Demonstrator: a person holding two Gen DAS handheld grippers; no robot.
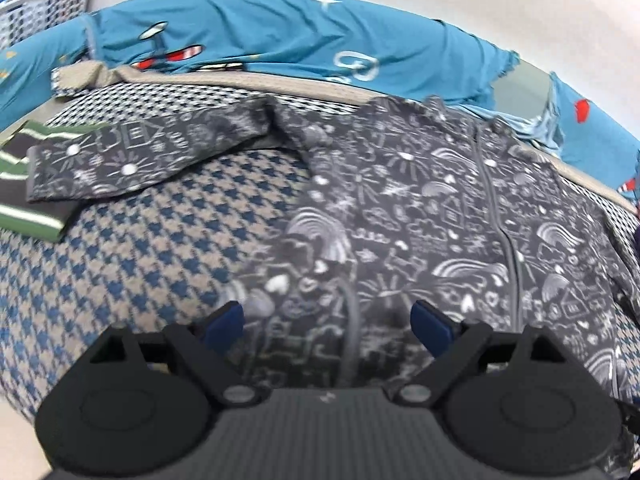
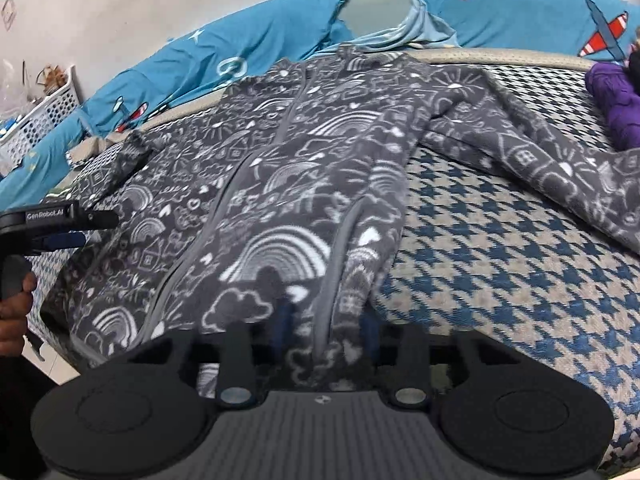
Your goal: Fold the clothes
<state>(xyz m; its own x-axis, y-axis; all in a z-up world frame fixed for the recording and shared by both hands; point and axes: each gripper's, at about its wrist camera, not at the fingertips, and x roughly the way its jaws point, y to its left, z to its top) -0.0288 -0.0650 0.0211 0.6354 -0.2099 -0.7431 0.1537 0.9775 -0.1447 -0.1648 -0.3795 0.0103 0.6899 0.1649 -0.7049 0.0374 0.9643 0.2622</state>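
Status: early stage, no fold made yet. The dark grey fleece zip-front garment w/ white doodle print (rainbows, clouds, hearts) [image 2: 280, 168] lies front-up and spread flat on the blue-and-beige houndstooth bed cover [image 2: 500, 248], collar toward the far edge, hem toward the operator. Both sleeves are extended sideways, approx. flat; one sleeve end rests on a folded green-and-black striped item [image 1: 24, 188].

Right gripper [image 2: 324, 324]: jaws narrowed onto the near hem beside the zip; fabric sits between the blue pads and bunches there, so judged gripping the hem. No earlier view to compare.

Left gripper [image 1: 334, 320]: jaws wide apart, nothing between them, hovering over the lower body of the garment on its side. In the right wrist view it shows at the left edge, w/ the person's hand [image 2: 12, 312] on its handle.

Remaining: sleeves in, body folded, i.e. essentially the whole job.

Surroundings: teal bedding w/ aeroplane print [image 1: 280, 36] runs along the far edge; a white lattice plastic basket [image 1: 44, 8] stands beyond it; a purple textured item [image 2: 616, 104] lies near the right sleeve. Obstructions: striped item under one sleeve end, purple item near the other; both may need clearing, judged minor.
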